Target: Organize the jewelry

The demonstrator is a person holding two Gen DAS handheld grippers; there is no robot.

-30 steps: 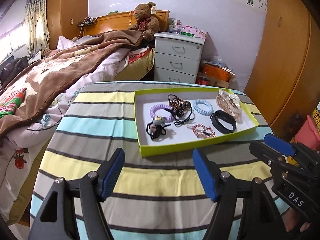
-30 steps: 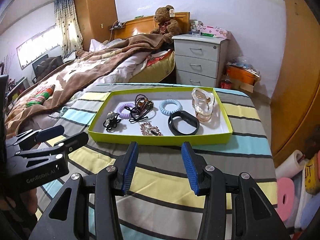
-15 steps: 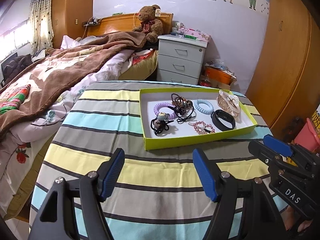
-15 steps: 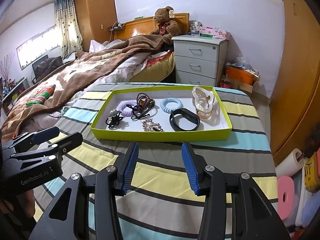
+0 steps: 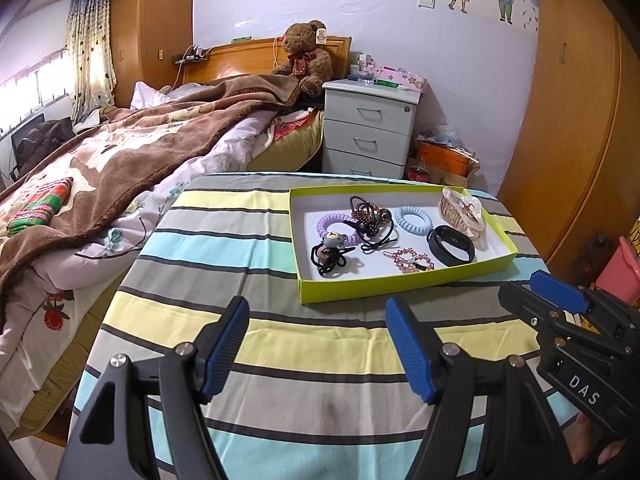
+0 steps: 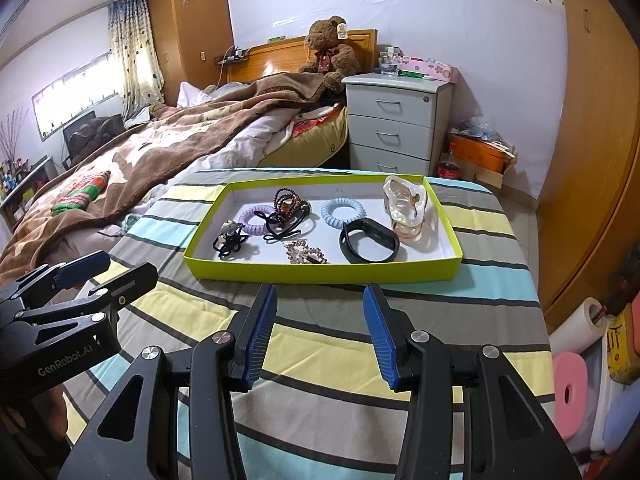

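The lime-green shallow cardboard tray (image 6: 320, 270) on the striped-cloth bench (image 6: 320, 340) holds the jewelry. You handle light, limp pieces: take the stiff black rubber wristband (image 6: 370, 240) by its rim (the clear plastic claw clip (image 6: 406, 208) looks brittle). Left gripper (image 5: 316, 346) and right gripper (image 6: 320, 330): jaws apart, empty. A bed (image 6: 160, 148) adjoins.

My work surface is a table draped in a striped cloth (image 5: 304, 344) of yellow, grey and pale blue bands with dark lines. Directly on it sits one thing, a shallow lime-green cardboard tray with a white floor (image 6: 320, 272), near the far edge.
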